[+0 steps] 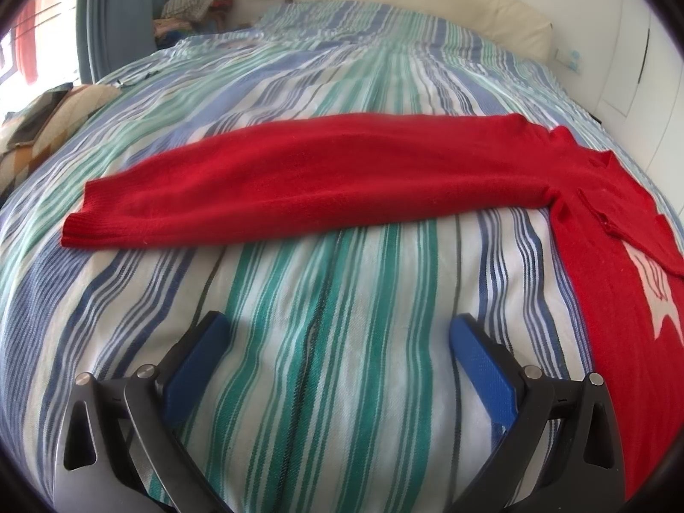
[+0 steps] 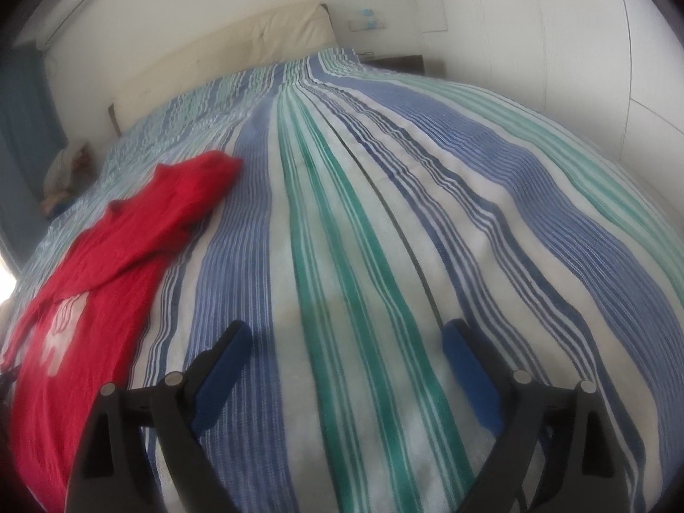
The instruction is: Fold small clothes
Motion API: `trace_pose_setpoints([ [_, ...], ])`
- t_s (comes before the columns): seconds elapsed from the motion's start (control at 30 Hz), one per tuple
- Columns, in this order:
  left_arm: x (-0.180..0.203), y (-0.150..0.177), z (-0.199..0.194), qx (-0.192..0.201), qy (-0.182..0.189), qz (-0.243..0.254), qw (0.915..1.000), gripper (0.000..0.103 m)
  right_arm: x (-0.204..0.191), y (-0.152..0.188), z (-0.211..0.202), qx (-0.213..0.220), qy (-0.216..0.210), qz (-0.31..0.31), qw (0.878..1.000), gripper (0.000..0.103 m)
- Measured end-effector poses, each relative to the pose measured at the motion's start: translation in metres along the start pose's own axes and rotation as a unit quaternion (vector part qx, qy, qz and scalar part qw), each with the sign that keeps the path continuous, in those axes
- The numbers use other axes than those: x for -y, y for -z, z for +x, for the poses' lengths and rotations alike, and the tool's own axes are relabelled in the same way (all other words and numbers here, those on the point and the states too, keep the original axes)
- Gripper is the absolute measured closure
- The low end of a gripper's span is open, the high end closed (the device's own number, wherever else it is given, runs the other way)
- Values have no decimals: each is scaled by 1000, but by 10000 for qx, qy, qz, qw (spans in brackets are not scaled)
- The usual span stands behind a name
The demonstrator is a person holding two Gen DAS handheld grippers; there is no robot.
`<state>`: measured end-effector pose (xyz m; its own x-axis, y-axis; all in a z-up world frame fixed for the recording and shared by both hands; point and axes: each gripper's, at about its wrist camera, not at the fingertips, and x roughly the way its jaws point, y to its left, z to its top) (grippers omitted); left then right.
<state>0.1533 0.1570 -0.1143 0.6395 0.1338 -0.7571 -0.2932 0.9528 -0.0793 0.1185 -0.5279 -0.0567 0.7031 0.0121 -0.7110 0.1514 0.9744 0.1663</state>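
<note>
Counting one garment only: a red sweater lying flat on the bed, which carries a blue, green and white striped cover.

Left wrist view: one sleeve stretches straight across the frame, cuff at the left, shoulder at the right. The body of the sweater runs down the right edge with one white printed motif on it — partly cut off by the frame, so I cannot tell what it depicts. Left tool hangs over bare striped cover just short of the sleeve, two blue pads spread wide, nothing between them, not touching the sweater.

Right wrist view: same sweater at the left side, blurred. Its other sleeve lies bunched, angled up toward the headboard. Right tool is also over bare cover, to the right of the sweater and clear of it — two blue pads wide apart, empty.

Background count: one cream headboard, one blue curtain at the left, one heap of mixed fabrics beside the curtain, one patterned cushion at the left bed edge. One wall air-conditioner unit is visible high in the right view.
</note>
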Motion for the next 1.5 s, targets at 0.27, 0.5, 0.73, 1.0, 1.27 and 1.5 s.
trace_pose_setpoints([
  [0.27,0,0,0,-1,-2,3,10000,0,2,2,-1,28,-83,29,10000,10],
  [0.5,1,0,0,0,-7,7,10000,0,2,3,-2,34,-96,34,9999,10],
  [0.73,1,0,0,-1,-12,11,10000,0,2,4,-2,36,-100,38,9999,10],
  [1.0,1,0,0,-2,-14,14,10000,0,2,3,-2,35,-100,37,9999,10],
  [1.27,2,0,0,-6,-25,22,10000,0,2,4,-2,42,-103,38,9999,9],
  [1.5,2,0,1,-6,-30,24,10000,0,1,4,-3,47,-107,40,9999,9],
])
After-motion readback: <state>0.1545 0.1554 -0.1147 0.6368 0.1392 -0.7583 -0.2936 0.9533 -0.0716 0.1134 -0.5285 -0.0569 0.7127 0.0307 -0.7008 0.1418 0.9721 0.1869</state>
